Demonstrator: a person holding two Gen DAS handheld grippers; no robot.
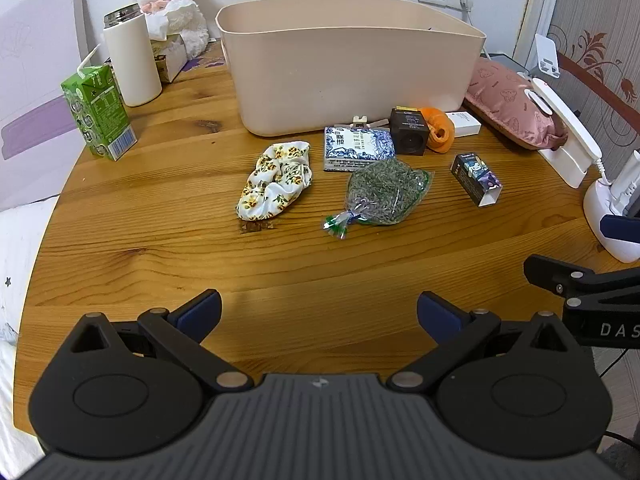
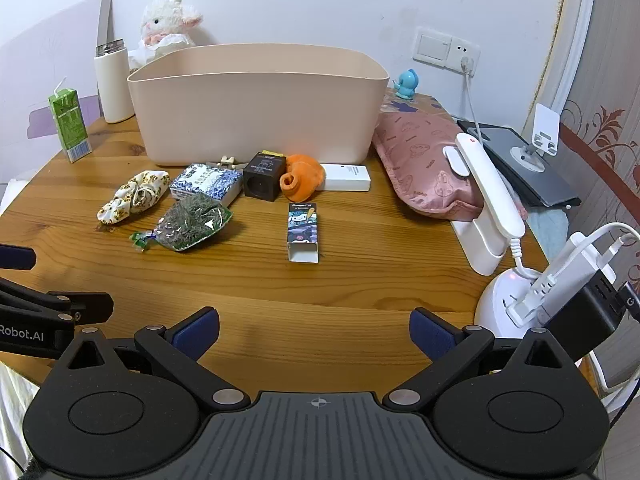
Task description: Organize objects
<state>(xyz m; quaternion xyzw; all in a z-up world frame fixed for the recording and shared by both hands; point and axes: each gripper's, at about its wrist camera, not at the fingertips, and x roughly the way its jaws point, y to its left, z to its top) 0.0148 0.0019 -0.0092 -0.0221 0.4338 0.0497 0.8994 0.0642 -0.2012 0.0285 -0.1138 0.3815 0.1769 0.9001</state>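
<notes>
A beige bin stands at the back of the wooden table. In front of it lie a floral scrunchie, a bag of green herbs, a blue-white packet, a black cube, an orange cloth, a white box and a small cartoon box. My left gripper and right gripper are both open and empty, near the table's front edge.
A green juice carton, a white flask and a plush lamb stand at the back left. A pink pouch, a white phone holder and a charger base crowd the right side.
</notes>
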